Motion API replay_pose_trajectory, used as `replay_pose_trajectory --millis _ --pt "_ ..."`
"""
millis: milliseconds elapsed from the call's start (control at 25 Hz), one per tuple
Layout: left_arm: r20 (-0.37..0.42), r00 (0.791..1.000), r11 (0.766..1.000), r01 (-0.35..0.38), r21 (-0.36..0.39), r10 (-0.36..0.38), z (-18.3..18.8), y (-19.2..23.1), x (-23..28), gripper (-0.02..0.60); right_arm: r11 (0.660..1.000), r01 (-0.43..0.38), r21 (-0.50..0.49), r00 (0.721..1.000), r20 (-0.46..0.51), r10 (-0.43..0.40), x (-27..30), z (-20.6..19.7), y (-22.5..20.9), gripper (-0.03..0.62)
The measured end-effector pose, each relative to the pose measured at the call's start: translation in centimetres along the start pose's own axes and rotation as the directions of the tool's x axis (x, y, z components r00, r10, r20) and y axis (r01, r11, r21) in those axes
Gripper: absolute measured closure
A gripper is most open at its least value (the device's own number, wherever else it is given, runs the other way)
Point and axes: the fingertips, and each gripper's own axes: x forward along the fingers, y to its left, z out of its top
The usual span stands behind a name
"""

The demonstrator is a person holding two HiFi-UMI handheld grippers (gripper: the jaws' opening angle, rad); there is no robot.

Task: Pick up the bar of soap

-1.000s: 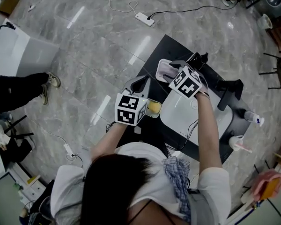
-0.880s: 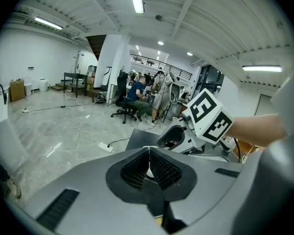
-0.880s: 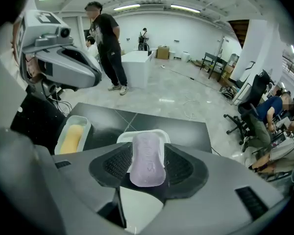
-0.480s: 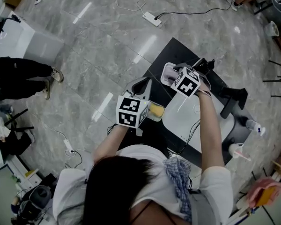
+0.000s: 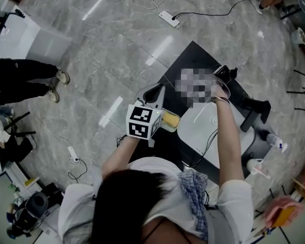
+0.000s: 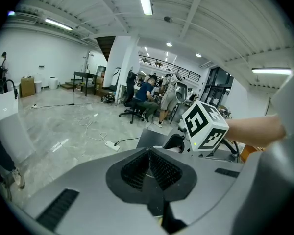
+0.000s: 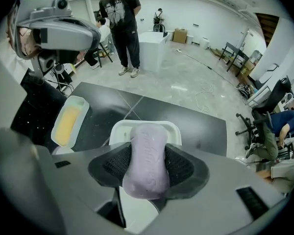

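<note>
Over the black tabletop (image 7: 186, 116), the right gripper (image 7: 148, 164) clamps the mauve oval soap bar (image 7: 147, 151) between both pads. The white rectangular dish (image 7: 116, 130) lies below at twelve o'clock. The left gripper (image 6: 149, 166) has its jaws closed on nothing.

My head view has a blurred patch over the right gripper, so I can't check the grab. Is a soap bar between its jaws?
Observer: Yes. The right gripper view shows a purple soap bar between the jaws of the right gripper, with the pads against both long sides.
Operator: What's under it?
Observer: A white soap dish lies directly beyond the bar. I can't tell whether the bar has left it.
Operator: And the left gripper?
Observer: The left gripper has its jaws together, with nothing between them.
</note>
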Motion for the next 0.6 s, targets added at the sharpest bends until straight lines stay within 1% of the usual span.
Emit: replay_pose_trajectory --millis 200,400,480,600 --pt "0.007 1.000 1.000 -0.013 -0.006 0.013 0.19 0.62 -0.21 0.568 1.000 -0.019 0.007 1.000 -0.020 0.019 0.23 -0.18 -0.03 0.374" --pt "0.016 1.000 1.000 -0.015 -0.008 0.015 0.46 0.68 -0.35 0.568 0.996 -0.078 0.042 0.996 -0.045 0.080 0.44 -0.34 -0.03 0.370" --pt "0.018 1.000 1.000 -0.016 -0.011 0.017 0.37 0.73 -0.28 0.568 0.994 -0.099 0.052 0.994 -0.028 0.101 0.64 -0.30 -0.09 0.368" --pt "0.021 1.000 1.000 -0.017 -0.015 0.018 0.25 0.81 -0.24 0.568 0.992 -0.106 0.061 0.994 0.016 0.105 0.82 -0.05 -0.17 0.369"
